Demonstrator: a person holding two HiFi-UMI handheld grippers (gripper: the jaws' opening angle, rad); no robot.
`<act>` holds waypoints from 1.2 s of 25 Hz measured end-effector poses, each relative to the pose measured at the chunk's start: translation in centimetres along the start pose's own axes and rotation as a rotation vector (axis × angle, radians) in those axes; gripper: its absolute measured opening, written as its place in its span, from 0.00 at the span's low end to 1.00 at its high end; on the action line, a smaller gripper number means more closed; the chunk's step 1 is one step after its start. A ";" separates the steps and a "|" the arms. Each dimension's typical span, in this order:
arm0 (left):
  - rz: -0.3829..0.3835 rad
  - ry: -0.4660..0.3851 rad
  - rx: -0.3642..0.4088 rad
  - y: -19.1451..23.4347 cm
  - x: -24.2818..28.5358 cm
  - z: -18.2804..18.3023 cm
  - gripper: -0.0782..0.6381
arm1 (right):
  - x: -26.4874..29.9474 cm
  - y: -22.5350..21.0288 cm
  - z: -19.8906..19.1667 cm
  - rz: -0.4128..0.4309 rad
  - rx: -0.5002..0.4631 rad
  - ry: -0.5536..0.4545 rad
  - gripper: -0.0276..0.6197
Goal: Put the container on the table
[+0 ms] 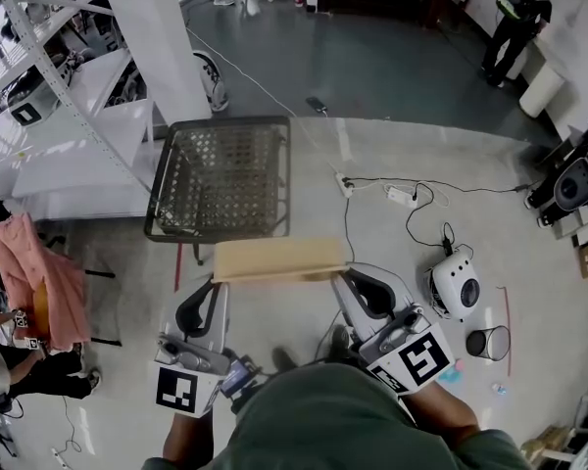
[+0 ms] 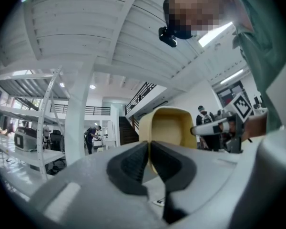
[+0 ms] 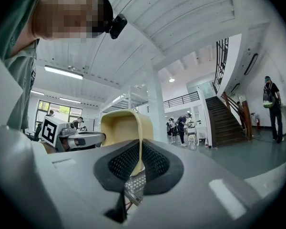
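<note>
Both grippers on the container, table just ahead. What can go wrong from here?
1. The left hand-held gripper and right hand-held gripper each pinch only a thin end wall of the tan rectangular plastic container. A slip on either side would likely tip or drop it.
2. It hangs over the floor, short of the dark wire-mesh metal table. Coming in low, it could catch the table's near edge.
3. The white power strip lies on the floor beside the table, a possible trip hazard.

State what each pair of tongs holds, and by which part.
Both grip one pale tan plastic container: left tongs clamp the rim at its left end, right tongs the rim at its right end.
</note>
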State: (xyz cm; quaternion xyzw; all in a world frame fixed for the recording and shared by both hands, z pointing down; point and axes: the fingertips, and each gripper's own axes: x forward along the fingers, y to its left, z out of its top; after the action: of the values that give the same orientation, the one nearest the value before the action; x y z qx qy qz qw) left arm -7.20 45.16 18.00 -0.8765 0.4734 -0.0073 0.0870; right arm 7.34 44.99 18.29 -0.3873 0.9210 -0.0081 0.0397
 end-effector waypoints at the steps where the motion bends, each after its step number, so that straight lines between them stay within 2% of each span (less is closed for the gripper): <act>1: -0.002 -0.013 0.003 0.4 -0.2 0.1 0.13 | 0.3 0.3 0.0 -0.002 0.001 0.000 0.07; 8: -0.025 -0.005 -0.018 2.0 -1.1 -0.8 0.13 | 1.6 1.7 -0.3 -0.024 -0.015 0.004 0.07; 14: -0.032 -0.014 -0.011 1.5 0.2 -0.6 0.13 | 1.2 0.4 -0.1 -0.024 -0.012 0.000 0.07; 30: 0.072 0.060 0.005 -1.7 13.5 -2.0 0.13 | 2.2 -14.2 -0.9 0.093 0.047 0.014 0.07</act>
State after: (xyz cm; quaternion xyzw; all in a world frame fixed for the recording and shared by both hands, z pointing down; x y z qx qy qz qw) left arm 1.49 34.56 19.32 -0.8581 0.5070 -0.0316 0.0753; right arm 15.87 33.40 19.71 -0.3431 0.9378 -0.0308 0.0426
